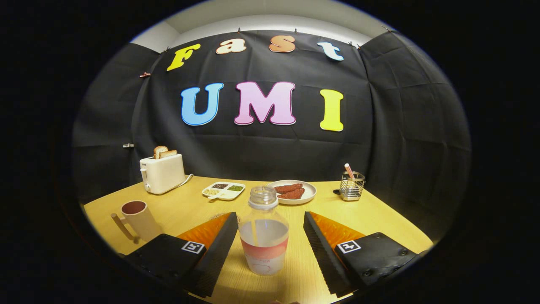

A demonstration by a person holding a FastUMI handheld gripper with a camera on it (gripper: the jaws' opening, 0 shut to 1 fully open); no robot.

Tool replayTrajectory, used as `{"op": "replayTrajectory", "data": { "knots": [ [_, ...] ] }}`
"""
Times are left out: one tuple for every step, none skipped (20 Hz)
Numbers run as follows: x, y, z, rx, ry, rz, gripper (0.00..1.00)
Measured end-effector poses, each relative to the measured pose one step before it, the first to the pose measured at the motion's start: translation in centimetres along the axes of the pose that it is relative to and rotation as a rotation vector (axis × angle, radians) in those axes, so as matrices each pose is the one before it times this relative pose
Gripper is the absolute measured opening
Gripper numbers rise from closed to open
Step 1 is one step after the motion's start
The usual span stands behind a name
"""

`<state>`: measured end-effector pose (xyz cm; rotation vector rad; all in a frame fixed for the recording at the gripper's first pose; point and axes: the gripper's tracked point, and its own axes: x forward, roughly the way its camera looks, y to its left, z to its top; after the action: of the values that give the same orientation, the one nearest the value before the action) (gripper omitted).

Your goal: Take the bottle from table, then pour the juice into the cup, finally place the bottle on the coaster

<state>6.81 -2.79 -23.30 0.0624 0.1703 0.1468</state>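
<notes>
Claw (pixel 266 249) wide open — uncapped bottle (pixel 263 236) upright between its fingers, untouched.

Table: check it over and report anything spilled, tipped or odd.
Nothing stands out. The bottle stands upright and uncapped between the open gripper's fingers, untouched. The cup, toaster and plate sit upright, and no spill shows on the table.

Bottle (pixel 263 236) stands between open claw (pixel 269 249) fingers; cup (pixel 139 218) left.
</notes>
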Motion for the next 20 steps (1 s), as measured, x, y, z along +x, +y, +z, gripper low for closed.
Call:
{"op": "replayTrajectory", "data": {
  "knots": [
    [0.218,0.063,-0.511,0.00732,0.00347,0.00385,0.97],
    [0.26,0.047,-0.638,0.00511,0.00909,0.00393,0.97],
    [0.269,-0.004,-0.531,0.00688,0.00433,0.00247,0.97],
    [0.208,-0.078,-0.276,0.00589,-0.00093,0.00098,0.97],
    [0.259,-0.057,-0.286,0.00156,0.00026,0.00116,0.97],
    [0.212,-0.052,-0.461,-0.00161,0.00015,0.00064,0.97],
    [0.344,0.06,-0.375,-0.00258,0.00329,0.00267,0.97],
    [0.195,-0.081,-0.345,-0.00137,0.00379,-0.00026,0.97],
    [0.253,0.002,-0.226,0.00088,0.00006,0.0016,0.97],
    [0.163,-0.073,-0.197,0.00018,0.00228,-0.00066,0.97],
    [0.225,-0.067,-0.141,0.00138,0.00157,0.00047,0.97],
    [0.202,0.065,-0.148,0.00372,0.00236,0.00119,0.97],
    [0.176,0.125,-0.233,0.00754,0.00554,0.00447,0.97],
    [0.124,0.143,-0.077,0.00808,0.00396,0.00447,0.97],
    [0.225,0.236,0.068,0.00892,-0.00139,0.00661,0.97],
    [0.178,0.143,0.245,0.0032,-0.00935,0.00194,0.96],
    [0.166,0.049,0.284,-0.00098,-0.01309,0.00112,0.92],
    [0.276,0.005,0.075,-0.00457,-0.0061,-0.00148,0.9],
    [0.166,-0.162,-0.028,-0.00213,-0.00044,-0.00046,0.84],
    [0.126,0.105,-0.035,-0.00162,-0.00332,0.00408,0.82]
  ]
}}
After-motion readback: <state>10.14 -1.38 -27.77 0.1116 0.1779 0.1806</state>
